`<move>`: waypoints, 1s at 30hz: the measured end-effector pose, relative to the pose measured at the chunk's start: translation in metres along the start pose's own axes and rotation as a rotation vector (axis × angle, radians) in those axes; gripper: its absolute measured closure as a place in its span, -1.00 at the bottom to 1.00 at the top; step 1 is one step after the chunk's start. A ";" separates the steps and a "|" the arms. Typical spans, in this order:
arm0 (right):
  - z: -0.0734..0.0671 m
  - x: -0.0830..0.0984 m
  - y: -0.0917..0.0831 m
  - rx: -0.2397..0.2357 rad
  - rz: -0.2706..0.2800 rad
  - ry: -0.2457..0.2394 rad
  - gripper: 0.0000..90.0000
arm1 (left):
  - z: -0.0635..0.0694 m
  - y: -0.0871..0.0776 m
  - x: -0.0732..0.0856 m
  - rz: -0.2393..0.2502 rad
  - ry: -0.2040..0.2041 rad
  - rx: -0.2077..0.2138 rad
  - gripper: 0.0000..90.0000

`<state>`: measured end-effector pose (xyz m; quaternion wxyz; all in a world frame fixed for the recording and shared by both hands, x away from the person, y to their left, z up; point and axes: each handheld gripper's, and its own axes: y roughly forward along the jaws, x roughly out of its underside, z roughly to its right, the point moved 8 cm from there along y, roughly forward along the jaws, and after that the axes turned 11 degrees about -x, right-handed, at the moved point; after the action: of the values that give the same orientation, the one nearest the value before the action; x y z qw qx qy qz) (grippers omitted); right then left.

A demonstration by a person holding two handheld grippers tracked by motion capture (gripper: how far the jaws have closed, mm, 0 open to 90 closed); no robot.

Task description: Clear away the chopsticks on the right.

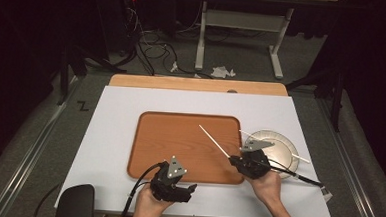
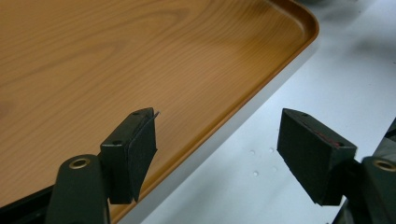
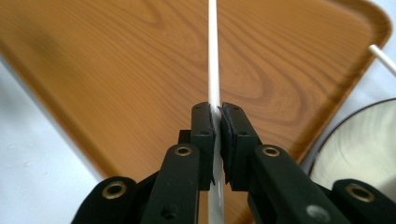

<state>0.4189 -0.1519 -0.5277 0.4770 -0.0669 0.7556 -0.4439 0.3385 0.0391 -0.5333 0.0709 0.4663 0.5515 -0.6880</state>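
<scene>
Over smooth wooden tray [image 3: 116, 70], right gripper [image 3: 217, 114] pinching slim white stick [image 3: 213, 56]

1. Left hand [image 1: 148, 204] low at the near edge, forearm coming in from the bottom of the high view, wrapped around the left gripper [image 2: 217, 149].
2. Jaws of that gripper spread wide, nothing between them.
3. Right hand [image 1: 266, 185] further right, wrist angled inward, gripping the right gripper [image 3: 217, 116].
4. Jaws there pinched nearly together, pads [image 3: 205, 126] pressing from both sides, pointing forward and leftward in the high view.
5. Grey three-cornered plates topping both grippers, cables trailing back.
</scene>
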 end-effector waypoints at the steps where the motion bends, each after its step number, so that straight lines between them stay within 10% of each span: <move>1: 0.002 -0.001 0.006 0.001 -0.016 -0.001 0.89 | -0.001 -0.001 0.001 0.000 -0.003 -0.004 -0.37; 30: 0.019 -0.010 0.050 0.026 -0.115 0.021 0.79 | -0.014 -0.018 0.023 -0.019 -0.094 -0.099 -0.37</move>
<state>0.4556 -0.1283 -0.5607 0.4435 -0.0995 0.7497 -0.4810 0.3228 0.0664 -0.5367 0.1133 0.4240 0.5854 -0.6817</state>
